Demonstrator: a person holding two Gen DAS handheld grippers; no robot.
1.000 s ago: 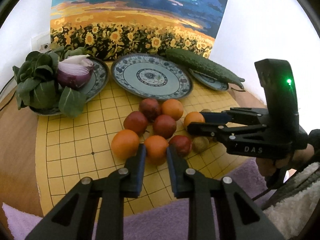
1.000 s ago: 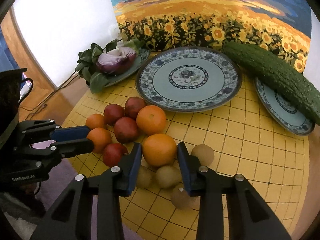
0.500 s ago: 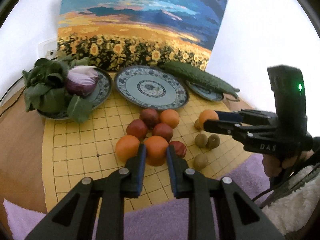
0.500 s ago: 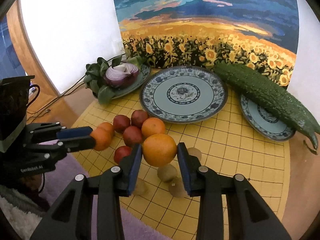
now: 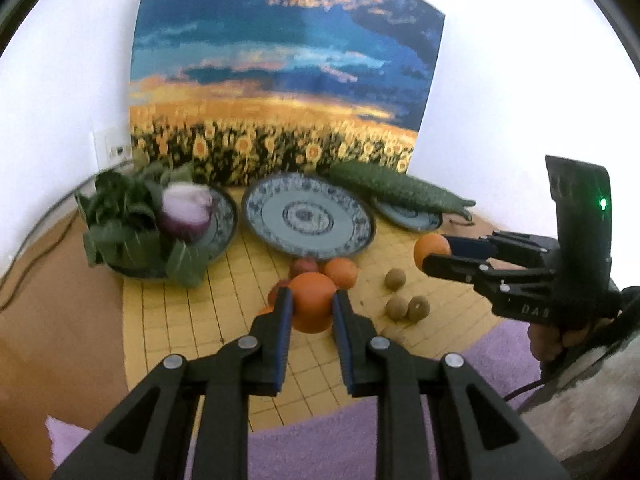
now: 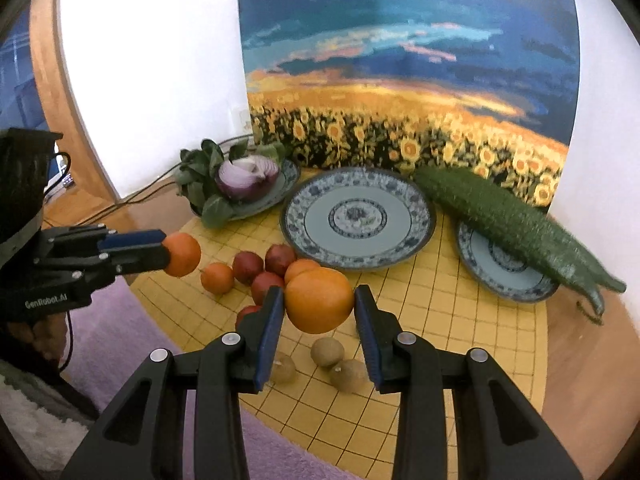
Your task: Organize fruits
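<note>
Sunflower-field backdrop (image 6: 408,80) behind a yellow grid mat (image 6: 460,320): my left gripper (image 5: 310,308) clamps one orange (image 5: 312,306) and my right gripper (image 6: 318,308) clamps a larger orange (image 6: 319,300), both lifted in front of the empty patterned plate (image 6: 358,218). Printed on my grippers: "GenRobot.AI" on the left body, "DAS" on the right. Remaining fruit lies on the mat before that plate.

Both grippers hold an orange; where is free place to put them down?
The middle plate is bare, between the onion plate and the cucumber plate. The yellow mat is free on its right. The fruit cluster is crowded.
</note>
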